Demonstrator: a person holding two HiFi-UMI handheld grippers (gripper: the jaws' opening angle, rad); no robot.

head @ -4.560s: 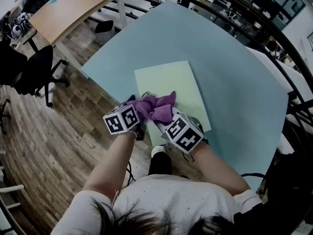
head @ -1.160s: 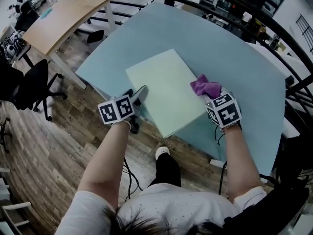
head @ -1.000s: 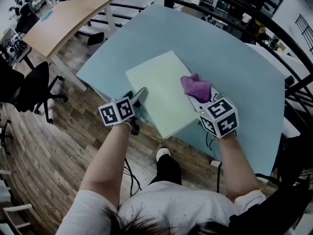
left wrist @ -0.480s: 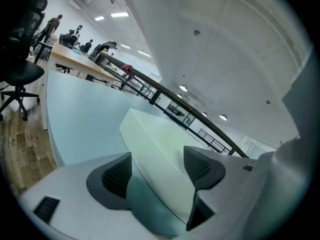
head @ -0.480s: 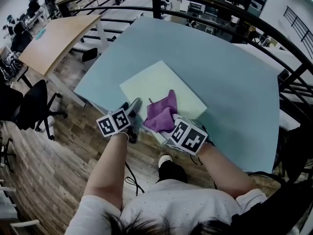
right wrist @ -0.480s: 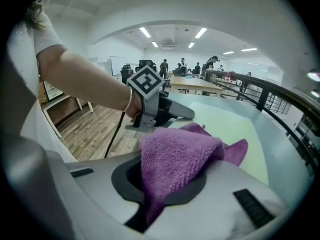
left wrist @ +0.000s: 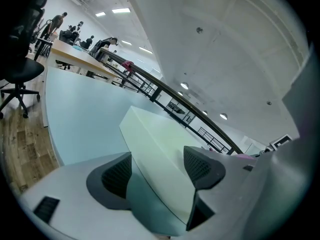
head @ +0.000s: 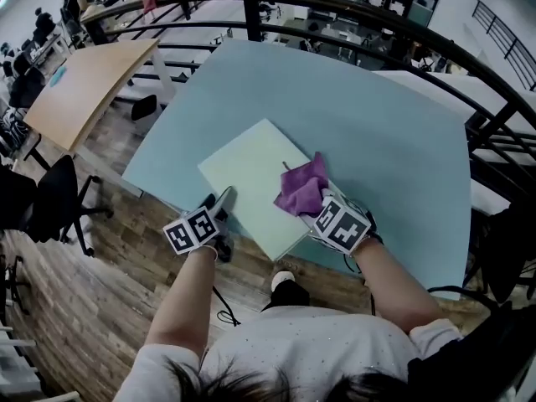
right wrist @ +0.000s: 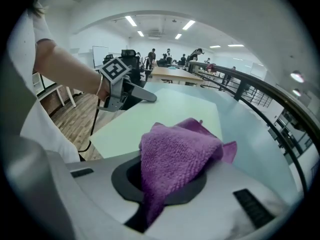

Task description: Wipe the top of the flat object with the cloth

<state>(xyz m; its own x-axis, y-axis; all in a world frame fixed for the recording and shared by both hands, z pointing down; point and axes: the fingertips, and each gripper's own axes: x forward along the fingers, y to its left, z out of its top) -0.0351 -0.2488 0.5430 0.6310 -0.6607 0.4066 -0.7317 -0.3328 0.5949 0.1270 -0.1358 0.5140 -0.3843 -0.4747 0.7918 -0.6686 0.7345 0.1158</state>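
Pale green flat rectangular board [head: 247, 174] lies on the light blue bench [head: 394, 141], near its front edge. Right tool [right wrist: 165, 181] pinches the purple terry cloth [head: 303, 193] and presses it onto the board's right side for wiping. Left tool [left wrist: 157, 174], jaws spread, straddles the board's near edge, probably to steady it against sliding.

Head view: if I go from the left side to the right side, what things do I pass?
Black chair → left gripper → purple cloth, pinched in the right gripper. The green board stretches under several of these, so it is left out.
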